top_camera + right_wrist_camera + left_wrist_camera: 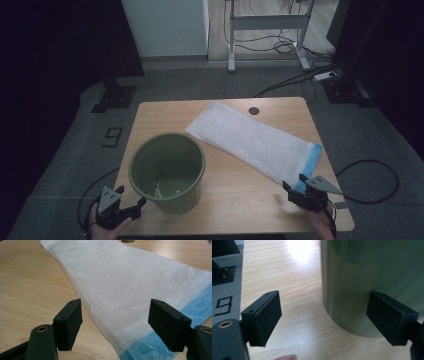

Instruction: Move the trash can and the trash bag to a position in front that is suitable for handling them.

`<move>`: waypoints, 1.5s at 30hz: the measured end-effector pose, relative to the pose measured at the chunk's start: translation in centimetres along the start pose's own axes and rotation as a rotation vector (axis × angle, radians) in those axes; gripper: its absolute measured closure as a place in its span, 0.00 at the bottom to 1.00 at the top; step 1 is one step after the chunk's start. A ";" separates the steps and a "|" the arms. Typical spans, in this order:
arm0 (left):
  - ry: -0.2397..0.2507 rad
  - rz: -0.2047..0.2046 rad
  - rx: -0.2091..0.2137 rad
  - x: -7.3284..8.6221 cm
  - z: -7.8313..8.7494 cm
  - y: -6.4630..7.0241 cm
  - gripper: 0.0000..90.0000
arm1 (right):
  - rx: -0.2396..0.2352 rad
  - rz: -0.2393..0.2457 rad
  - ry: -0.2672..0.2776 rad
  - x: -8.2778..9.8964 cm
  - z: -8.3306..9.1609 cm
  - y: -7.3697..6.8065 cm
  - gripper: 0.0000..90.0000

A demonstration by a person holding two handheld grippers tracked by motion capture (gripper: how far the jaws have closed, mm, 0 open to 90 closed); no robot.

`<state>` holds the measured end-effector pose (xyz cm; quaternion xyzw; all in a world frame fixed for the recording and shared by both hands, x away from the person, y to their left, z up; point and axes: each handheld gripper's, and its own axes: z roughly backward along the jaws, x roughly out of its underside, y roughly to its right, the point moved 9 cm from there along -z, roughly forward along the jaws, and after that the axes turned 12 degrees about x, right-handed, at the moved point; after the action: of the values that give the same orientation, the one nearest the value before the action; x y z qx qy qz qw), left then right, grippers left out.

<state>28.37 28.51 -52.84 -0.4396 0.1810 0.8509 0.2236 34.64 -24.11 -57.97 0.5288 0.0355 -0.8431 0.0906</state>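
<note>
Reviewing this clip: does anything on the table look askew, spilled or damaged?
Nothing stands out. The green bin stands upright near the left gripper. The white plastic bag lies flat and diagonal across the table, its blue-edged end by the right gripper. Both grippers are open. No spill or damage shows.

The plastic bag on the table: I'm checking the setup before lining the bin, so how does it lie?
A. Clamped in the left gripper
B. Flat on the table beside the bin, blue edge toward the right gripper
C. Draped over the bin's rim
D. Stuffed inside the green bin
B: the plastic bag lies spread flat on the table, apart from the green bin, its blue edge just ahead of the open right gripper.
</note>
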 end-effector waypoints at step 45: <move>0.065 -0.251 0.533 -4.5 -7.1 8.0 0.09 | 0.021 0.011 -0.009 0.9 0.4 0.7 0.31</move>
<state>31.07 17.23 -52.10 -0.4115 0.3491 0.7245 0.4288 34.00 -24.99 -58.55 0.5263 0.0231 -0.8452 0.0898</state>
